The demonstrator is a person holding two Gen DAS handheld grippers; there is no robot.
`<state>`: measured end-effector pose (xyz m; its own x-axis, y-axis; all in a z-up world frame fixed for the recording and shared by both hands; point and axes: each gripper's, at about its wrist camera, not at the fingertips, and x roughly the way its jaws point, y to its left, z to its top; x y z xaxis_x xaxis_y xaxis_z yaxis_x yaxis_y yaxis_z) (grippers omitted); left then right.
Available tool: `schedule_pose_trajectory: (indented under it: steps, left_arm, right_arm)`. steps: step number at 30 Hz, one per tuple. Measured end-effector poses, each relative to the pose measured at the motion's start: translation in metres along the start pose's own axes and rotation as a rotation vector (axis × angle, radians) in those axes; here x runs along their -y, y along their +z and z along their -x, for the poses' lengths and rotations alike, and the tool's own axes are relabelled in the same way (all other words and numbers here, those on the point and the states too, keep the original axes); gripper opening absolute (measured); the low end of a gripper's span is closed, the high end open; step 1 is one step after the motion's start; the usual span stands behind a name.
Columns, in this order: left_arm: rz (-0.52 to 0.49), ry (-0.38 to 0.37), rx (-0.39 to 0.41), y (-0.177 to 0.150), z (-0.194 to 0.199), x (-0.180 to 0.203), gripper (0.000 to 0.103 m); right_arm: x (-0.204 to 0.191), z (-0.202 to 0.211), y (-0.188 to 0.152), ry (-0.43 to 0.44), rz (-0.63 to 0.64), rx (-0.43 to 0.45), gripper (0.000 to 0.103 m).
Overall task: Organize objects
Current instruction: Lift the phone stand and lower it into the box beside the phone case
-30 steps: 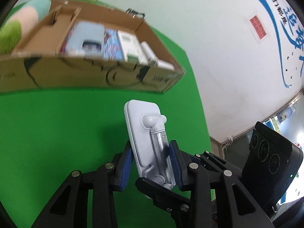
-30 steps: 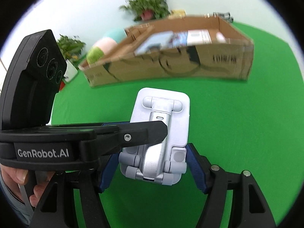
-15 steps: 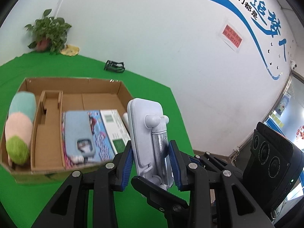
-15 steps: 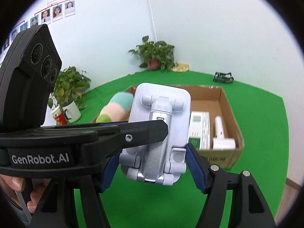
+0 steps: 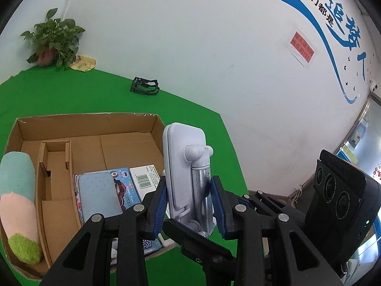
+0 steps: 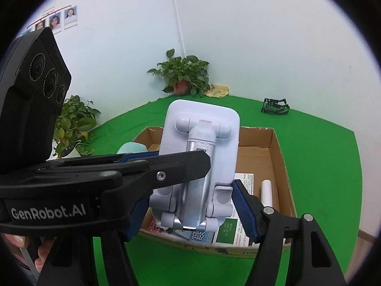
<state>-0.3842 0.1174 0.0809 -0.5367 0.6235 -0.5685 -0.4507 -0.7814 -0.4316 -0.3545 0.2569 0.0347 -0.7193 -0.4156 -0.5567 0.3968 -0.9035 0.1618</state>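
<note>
A white folding phone stand [image 5: 188, 166] with a silver arm is held up in the air above an open cardboard box [image 5: 90, 119]. My left gripper [image 5: 189, 202] is shut on the stand's lower part. My right gripper [image 6: 190, 205] is also shut on the stand [image 6: 202, 140], its blue pads against the stand's hinged base. The left gripper's finger crosses the right wrist view in front of the stand. The box [image 6: 276, 143] holds a blue phone case [image 5: 97, 195], a picture book, a white carton [image 5: 145, 181], a white tube [image 6: 266, 193] and a pastel plush [image 5: 16, 202].
The box sits on a green cloth [image 5: 202, 124]. A black folded object [image 5: 144, 88] lies beyond the box near the white wall. Potted plants [image 6: 183, 76] stand in the corner and at the left [image 6: 73, 124]. The box's far half and cardboard dividers [image 5: 54, 157] show bare cardboard.
Both grippers have lifted the stand higher and tipped the view down over the box. The box interior now shows from above. The grip on the stand is unchanged.
</note>
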Motion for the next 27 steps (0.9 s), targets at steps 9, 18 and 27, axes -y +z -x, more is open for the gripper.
schedule_pose_trajectory:
  steps: [9, 18, 27]
  left_arm:
    - [0.171, -0.038, -0.119, 0.008, -0.079, -0.074, 0.031]
    - [0.331, -0.06, -0.24, -0.013, -0.14, -0.127, 0.03]
    - [0.4, -0.009, -0.319, -0.03, -0.164, -0.152, 0.039]
  right_arm:
    - [0.028, -0.075, 0.011, 0.015, -0.025, -0.192, 0.067]
    - [0.052, -0.131, -0.01, 0.018, -0.069, -0.38, 0.066]
    - [0.05, -0.14, -0.026, -0.035, -0.065, -0.476, 0.066]
